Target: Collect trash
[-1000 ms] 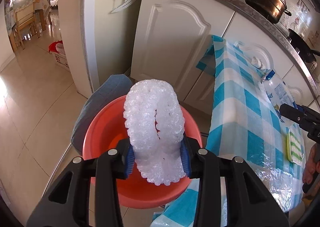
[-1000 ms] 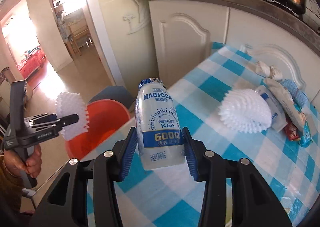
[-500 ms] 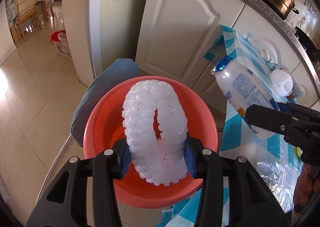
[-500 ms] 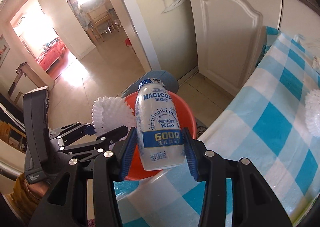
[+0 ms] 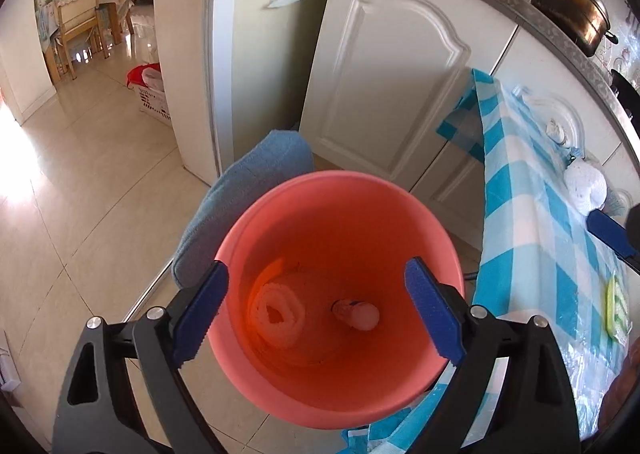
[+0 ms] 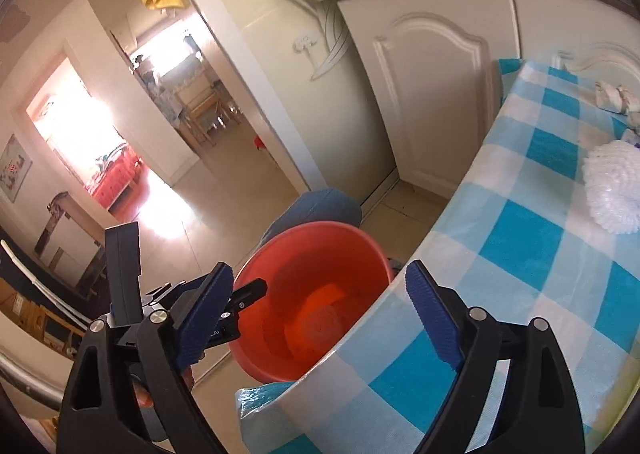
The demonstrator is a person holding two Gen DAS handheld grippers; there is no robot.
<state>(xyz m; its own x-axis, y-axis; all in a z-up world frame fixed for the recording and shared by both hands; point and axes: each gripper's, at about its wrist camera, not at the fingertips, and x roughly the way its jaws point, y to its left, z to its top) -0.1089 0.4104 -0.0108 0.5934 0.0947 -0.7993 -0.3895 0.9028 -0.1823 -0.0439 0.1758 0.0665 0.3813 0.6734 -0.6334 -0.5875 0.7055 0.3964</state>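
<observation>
A red bucket (image 5: 340, 184) stands on the floor beside the table with the blue check cloth (image 5: 532, 214). At its bottom lie a rolled white foam net (image 5: 278, 314) and a white plastic bottle (image 5: 358, 314). My left gripper (image 5: 316, 268) hangs over the bucket, its jaws opening with nothing between them. My right gripper (image 6: 319, 269) is above the bucket (image 6: 312, 238) and the table edge (image 6: 520, 238), its jaws also opening and empty. Another white foam net (image 6: 612, 190) lies on the table. The left gripper's fingertips (image 6: 250, 290) show in the right wrist view.
A blue-grey cushion (image 5: 256, 182) sits behind the bucket. White cabinet doors (image 5: 392, 86) close the back. On the table lie crumpled white paper (image 5: 556, 130) and a green-striped cloth (image 5: 618, 306). A dark pot (image 5: 572, 10) stands on the counter, a basket (image 5: 152, 94) on the floor.
Both grippers opened. The foam net left the left jaws and the bottle left the right jaws; both now lie in the bucket. The right gripper swung further over the bucket.
</observation>
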